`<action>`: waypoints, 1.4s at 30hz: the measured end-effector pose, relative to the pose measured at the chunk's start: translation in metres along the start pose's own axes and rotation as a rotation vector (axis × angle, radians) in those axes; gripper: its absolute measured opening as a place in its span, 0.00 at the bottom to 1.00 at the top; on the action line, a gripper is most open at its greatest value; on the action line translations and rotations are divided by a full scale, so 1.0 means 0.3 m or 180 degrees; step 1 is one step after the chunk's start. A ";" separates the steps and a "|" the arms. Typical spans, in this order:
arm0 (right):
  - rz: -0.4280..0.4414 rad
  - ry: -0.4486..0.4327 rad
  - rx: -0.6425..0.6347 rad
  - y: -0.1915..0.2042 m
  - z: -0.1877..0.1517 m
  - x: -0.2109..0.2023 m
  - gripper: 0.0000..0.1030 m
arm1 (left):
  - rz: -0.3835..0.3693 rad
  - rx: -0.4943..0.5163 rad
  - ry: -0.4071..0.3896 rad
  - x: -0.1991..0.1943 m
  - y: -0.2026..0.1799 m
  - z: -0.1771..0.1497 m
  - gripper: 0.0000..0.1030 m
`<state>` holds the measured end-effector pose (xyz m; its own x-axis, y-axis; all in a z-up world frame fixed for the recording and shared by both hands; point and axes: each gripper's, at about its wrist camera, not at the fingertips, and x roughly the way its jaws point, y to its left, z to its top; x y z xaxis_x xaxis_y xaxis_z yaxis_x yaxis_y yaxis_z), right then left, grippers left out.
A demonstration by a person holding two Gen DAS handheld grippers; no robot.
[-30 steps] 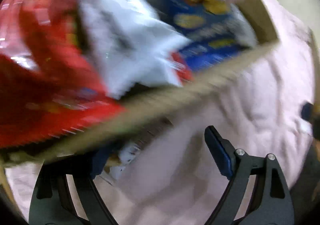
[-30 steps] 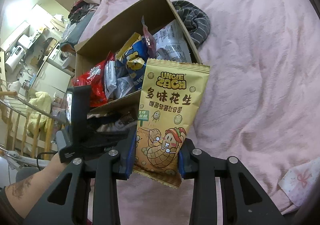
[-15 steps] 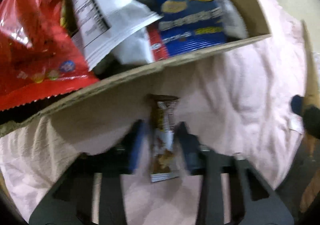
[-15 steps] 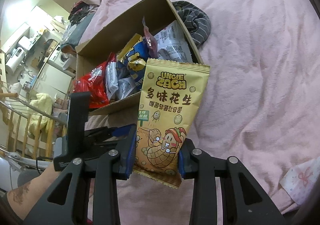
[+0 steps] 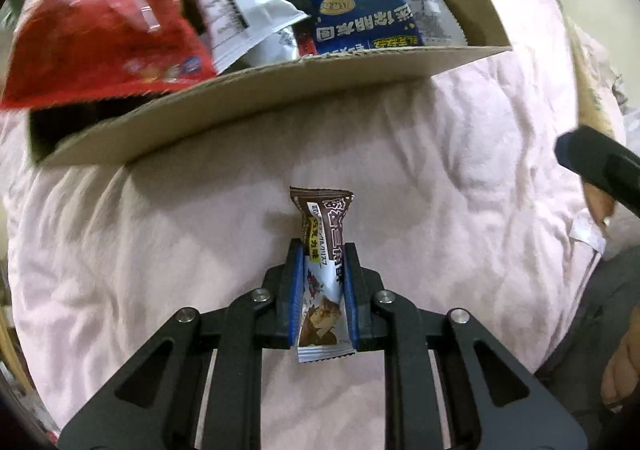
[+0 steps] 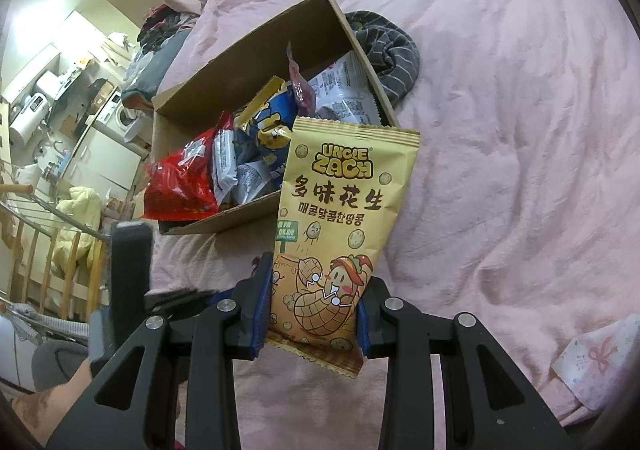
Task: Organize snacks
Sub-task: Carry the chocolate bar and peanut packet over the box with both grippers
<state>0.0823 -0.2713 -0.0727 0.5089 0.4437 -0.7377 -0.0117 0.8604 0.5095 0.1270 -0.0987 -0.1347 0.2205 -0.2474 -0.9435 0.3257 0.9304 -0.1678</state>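
Nearest us, our left gripper (image 5: 322, 262) has just been closing and now pinches a small brown-and-silver chocolate snack bar wrapper (image 5: 323, 270) upright above the pink bedsheet (image 5: 460, 169). Our right gripper (image 6: 314, 290) clamps a tall yellow peanut packet (image 6: 340, 217). Beyond sits the open cardboard box (image 6: 256, 49), crammed with red, white and blue snack bags

Left tool (image 5: 322, 270) just closed, clamping brown snack bar (image 5: 322, 262)
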 end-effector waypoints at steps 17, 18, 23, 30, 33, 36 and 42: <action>0.0311 -0.0047 -0.0381 0.146 0.092 -0.038 0.34 | 0.0261 -0.0461 -0.1192 -0.522 0.180 0.079 0.14; 0.0316 -0.0054 -0.0415 0.155 0.105 -0.036 0.34 | 0.0272 -0.0475 -0.1243 -0.531 0.189 0.099 0.14; 0.0270 -0.0107 -0.0623 0.217 0.196 -0.009 0.34 | 0.0348 -0.0558 -0.1535 -0.577 0.228 0.194 0.14; 0.0157 -0.0188 -0.0837 0.272 0.346 0.065 0.34 | 0.0424 -0.0504 -0.1612 -0.536 0.266 0.329 0.15; 0.0151 -0.0121 -0.0830 0.273 0.392 0.135 0.34 | 0.0398 -0.0526 -0.1420 -0.442 0.279 0.362 0.15; 0.0184 0.0057 -0.0852 0.264 0.398 0.222 0.34 | 0.0323 -0.0668 -0.1193 -0.348 0.309 0.366 0.15; 0.0301 0.0333 -0.0807 0.233 0.375 0.339 0.34 | 0.0282 -0.0671 -0.1022 -0.252 0.323 0.386 0.14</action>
<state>0.2300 -0.1942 -0.0623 0.4039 0.5371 -0.7405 -0.2764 0.8433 0.4609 0.2484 -0.0211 -0.0466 0.5266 -0.2046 -0.8251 0.1040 0.9788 -0.1763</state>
